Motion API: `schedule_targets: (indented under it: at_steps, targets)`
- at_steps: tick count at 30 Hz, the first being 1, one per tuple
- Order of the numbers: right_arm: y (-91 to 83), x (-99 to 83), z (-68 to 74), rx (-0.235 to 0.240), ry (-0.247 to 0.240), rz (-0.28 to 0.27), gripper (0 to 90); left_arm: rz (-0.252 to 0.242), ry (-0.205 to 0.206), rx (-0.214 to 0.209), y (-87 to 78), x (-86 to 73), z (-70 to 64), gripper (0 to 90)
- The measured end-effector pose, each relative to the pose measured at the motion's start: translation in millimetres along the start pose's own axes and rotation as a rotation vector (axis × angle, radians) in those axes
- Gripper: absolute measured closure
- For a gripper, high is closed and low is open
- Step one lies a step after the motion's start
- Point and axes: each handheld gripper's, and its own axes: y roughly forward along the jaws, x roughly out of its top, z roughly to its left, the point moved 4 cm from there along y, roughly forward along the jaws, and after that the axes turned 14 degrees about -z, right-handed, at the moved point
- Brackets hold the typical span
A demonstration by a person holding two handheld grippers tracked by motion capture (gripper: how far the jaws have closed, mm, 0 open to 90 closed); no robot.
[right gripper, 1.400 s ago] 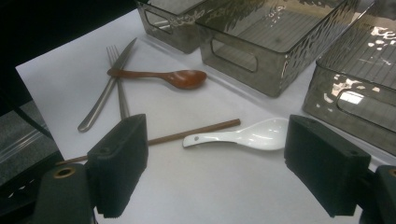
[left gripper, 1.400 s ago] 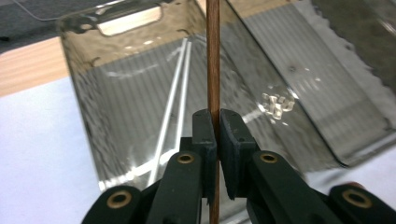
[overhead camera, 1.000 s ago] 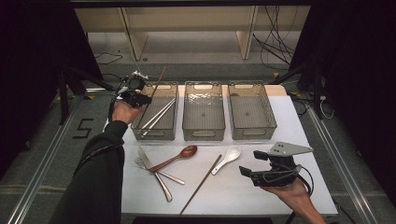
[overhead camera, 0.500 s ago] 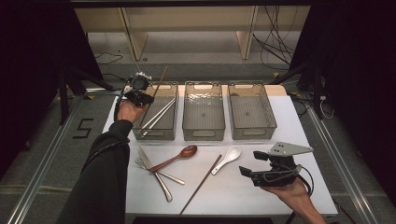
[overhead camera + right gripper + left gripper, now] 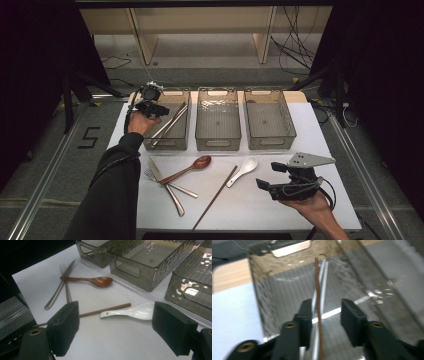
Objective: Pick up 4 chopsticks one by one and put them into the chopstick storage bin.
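Chopstick (image 5: 318,302) of brown wood is what we are sorting just now: in the left gripper view it stands between the parted jaws of our left hand-held gripper (image 5: 325,315), close beside one jaw, and we cannot tell whether it touches that jaw. It points down into the leftmost bin (image 5: 167,141), where metal chopsticks (image 5: 170,124) already lie slanted. The jaws are open, not clamped on the stick. We judge that it may tip and catch on the bin's rim instead of settling flat, since it is long, thin and leaning, and nothing pinches it.

Our right hand-held gripper (image 5: 270,189) hovers low at the near right of the table (image 5: 250,205), jaws wide apart and holding nothing. Before it lie a second brown chopstick (image 5: 105,310) and a white ceramic spoon (image 5: 132,312), nearly touching at their ends; a grab at one could nudge the other. Farther left, a wooden spoon (image 5: 190,167) crosses a knife (image 5: 167,187) and fork (image 5: 170,184).

Two more clear bins (image 5: 218,120) stand in the row beside the first. The table is white and smooth, so cutlery may slide. Around it the room is dark, with cables on the floor and a pale wooden frame beyond.
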Motion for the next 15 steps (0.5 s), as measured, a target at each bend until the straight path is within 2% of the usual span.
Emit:
schedule_targets:
  at_steps: [2,5,7,12,14,15]
  targets:
    - [-0.1,0.2,0.2,-0.001,-0.001,0.000,23.2,-0.021,-0.018,-0.040,-9.7,1.1,-6.2,51.3]
    - [-0.3,0.6,0.8,-0.001,-0.006,-0.004,23.2,-0.064,-0.071,-0.098,-26.1,0.7,-16.6,42.5]
    - [-0.4,0.8,1.0,-0.002,-0.007,-0.005,23.1,-0.084,-0.076,-0.133,-39.0,-1.7,-25.1,38.5]
    - [-1.9,2.0,0.3,-0.007,-0.007,-0.016,23.1,-0.105,-0.040,-0.185,-67.0,-14.7,-51.6,32.4]
    - [-1.8,2.0,0.2,-0.007,-0.007,-0.017,23.1,-0.116,-0.025,-0.195,-72.7,-21.8,-60.0,31.6]
    - [-1.7,1.9,0.4,-0.007,-0.006,-0.016,23.1,-0.102,-0.016,-0.202,-73.3,-24.8,-63.1,31.3]
